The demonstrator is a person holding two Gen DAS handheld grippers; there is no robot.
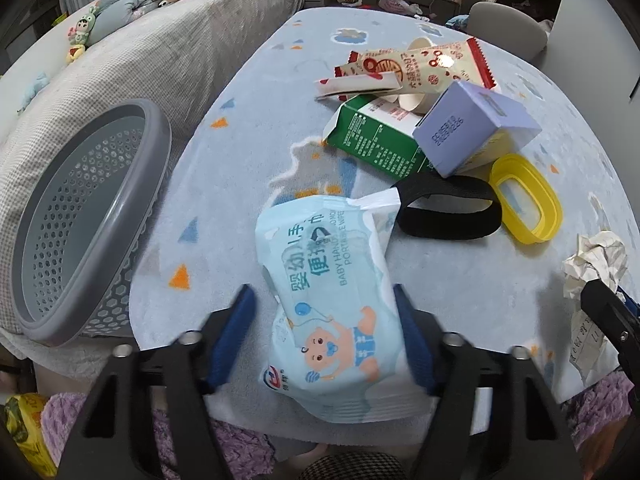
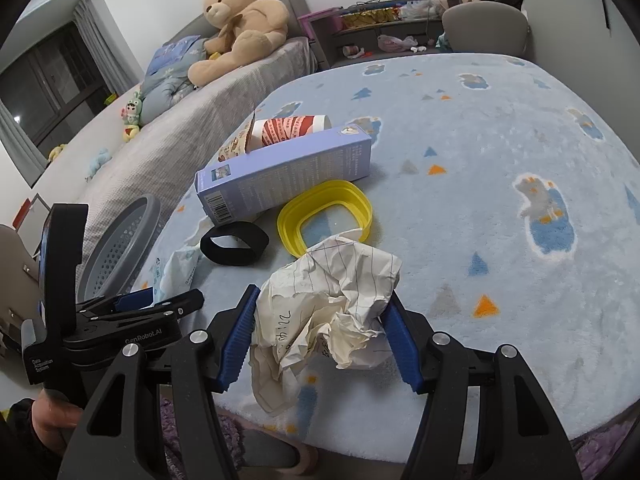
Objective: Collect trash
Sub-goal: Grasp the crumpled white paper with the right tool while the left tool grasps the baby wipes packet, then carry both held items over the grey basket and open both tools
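Note:
A light blue baby wipes packet (image 1: 332, 292) lies on the blue patterned table between the fingers of my left gripper (image 1: 326, 312); the right pad touches it, the left pad stands apart. A crumpled lined paper ball (image 2: 328, 312) sits between the pads of my right gripper (image 2: 320, 324), which close on both its sides. The grey perforated basket (image 1: 80, 216) stands at the table's left edge, also visible in the right wrist view (image 2: 116, 248). The paper also shows at the right of the left wrist view (image 1: 592, 264).
More trash lies further back: a purple box (image 1: 468, 124), a green carton (image 1: 376, 140), a red-and-cream snack wrapper (image 1: 420, 68), a paper cup (image 2: 292, 128), a yellow lid ring (image 1: 524, 200) and a black band (image 1: 448, 212). A grey bed with a teddy bear (image 2: 240, 24) runs along the left.

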